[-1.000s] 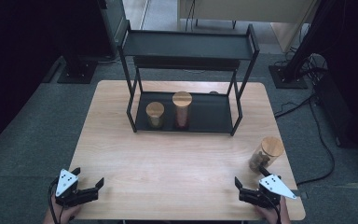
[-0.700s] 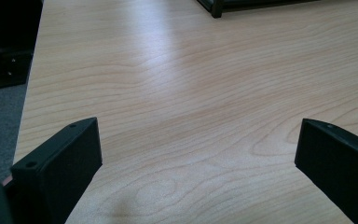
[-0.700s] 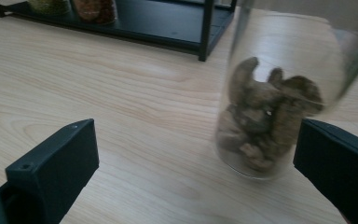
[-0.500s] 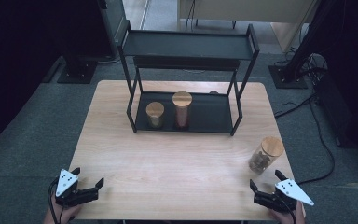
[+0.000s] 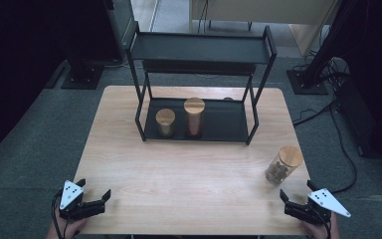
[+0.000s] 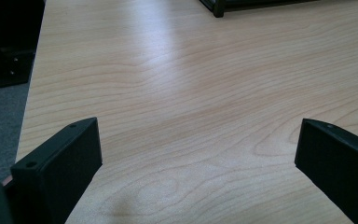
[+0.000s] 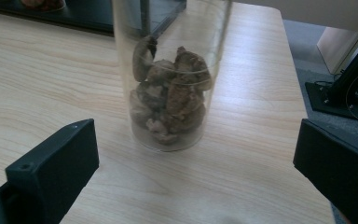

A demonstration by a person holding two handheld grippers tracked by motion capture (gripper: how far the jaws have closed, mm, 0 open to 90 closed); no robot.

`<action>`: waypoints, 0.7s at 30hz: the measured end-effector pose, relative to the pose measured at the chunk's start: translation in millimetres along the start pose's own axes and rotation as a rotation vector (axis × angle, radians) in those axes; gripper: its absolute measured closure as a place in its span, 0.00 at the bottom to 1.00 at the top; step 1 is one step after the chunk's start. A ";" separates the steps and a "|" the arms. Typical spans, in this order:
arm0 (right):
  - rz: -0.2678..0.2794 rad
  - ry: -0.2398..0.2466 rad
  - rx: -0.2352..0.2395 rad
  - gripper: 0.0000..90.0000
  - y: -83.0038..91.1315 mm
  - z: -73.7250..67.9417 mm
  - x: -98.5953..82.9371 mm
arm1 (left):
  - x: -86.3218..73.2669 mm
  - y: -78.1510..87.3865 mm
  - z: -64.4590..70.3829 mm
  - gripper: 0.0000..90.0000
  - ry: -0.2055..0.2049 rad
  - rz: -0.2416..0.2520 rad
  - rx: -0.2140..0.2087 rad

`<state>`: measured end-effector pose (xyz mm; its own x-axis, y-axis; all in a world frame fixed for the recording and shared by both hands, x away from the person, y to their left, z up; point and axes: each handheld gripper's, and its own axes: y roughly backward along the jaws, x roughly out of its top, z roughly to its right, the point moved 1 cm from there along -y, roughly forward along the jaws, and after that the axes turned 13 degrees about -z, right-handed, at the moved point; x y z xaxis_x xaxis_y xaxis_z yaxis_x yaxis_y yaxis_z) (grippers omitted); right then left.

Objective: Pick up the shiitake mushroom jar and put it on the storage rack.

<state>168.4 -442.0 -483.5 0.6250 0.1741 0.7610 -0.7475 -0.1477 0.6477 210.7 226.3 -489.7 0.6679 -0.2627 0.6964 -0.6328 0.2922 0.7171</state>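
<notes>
This is looking like a lab or recording studio rather than a home: a lone wooden table [image 5: 189,169] is standing on grey carpet [image 5: 35,149], with black curtains hanging dark at both sides. Metal stand bases [image 5: 82,77] are sitting on the floor behind it, and cables [image 5: 338,129] are trailing across the carpet at the right. A black two-tier shelf rack [image 5: 199,50] is sitting staged on the tabletop.

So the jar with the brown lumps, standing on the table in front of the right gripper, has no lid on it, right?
Not quite. The jar does stand on the table in front of the right gripper, but the high view shows a wooden lid closing its top.
</notes>
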 end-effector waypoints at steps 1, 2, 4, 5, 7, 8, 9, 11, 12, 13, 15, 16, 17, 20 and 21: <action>-0.003 0.003 0.000 0.00 0.2 2.1 -0.3 | 0.0 0.0 0.0 0.01 0.002 0.001 0.000; -0.005 0.006 0.006 0.00 0.3 4.4 -0.6 | 0.0 0.0 0.0 0.01 0.002 0.001 0.000; -0.005 0.005 0.008 0.00 0.4 9.0 -0.7 | 0.0 0.0 0.0 0.01 0.000 -0.001 0.000; -0.008 0.002 0.005 0.00 0.5 11.6 -0.9 | 0.0 -0.1 0.0 0.01 0.000 -0.001 0.000; -0.009 0.000 0.005 0.00 0.6 15.1 -1.3 | 0.0 0.0 0.0 0.01 0.000 0.000 0.001; -0.011 -0.002 0.001 0.00 0.8 16.8 -1.6 | 0.0 0.0 0.0 0.01 0.001 0.000 0.001; -0.013 0.003 -0.003 0.00 1.0 18.7 -2.0 | -0.1 0.0 0.0 0.01 0.001 0.002 0.001; -0.014 0.000 -0.004 0.00 1.7 22.5 -2.7 | 0.0 0.0 0.0 0.01 0.002 0.001 0.000; -0.014 0.001 -0.008 0.00 2.0 24.4 -2.9 | 0.0 -0.1 -0.1 0.01 0.002 0.000 -0.001; -0.016 0.006 -0.012 0.00 2.4 26.6 -3.3 | 0.1 -0.1 -0.1 0.01 0.002 -0.001 -0.001; -0.014 -0.009 -0.006 0.00 3.1 29.6 -4.1 | 0.1 -0.1 -0.1 0.01 0.001 -0.002 -0.001; -0.012 -0.014 -0.001 0.00 3.2 30.3 -4.1 | 0.1 -0.1 0.0 0.01 0.001 -0.001 0.000; -0.011 -0.013 0.005 0.00 3.3 30.3 -4.0 | 0.1 -0.1 0.0 0.01 0.001 -0.002 0.001; -0.025 0.013 0.014 0.00 1.2 27.7 -2.7 | 0.1 -0.3 0.4 0.01 0.000 -0.001 0.002; -0.029 0.017 0.017 0.00 0.6 26.6 -2.3 | 0.1 -0.3 0.5 0.01 0.000 -0.002 0.003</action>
<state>172.5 -468.4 -483.8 0.6419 0.1954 0.7415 -0.7253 -0.1590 0.6698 210.8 225.7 -489.8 0.6689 -0.2634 0.6951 -0.6327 0.2890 0.7184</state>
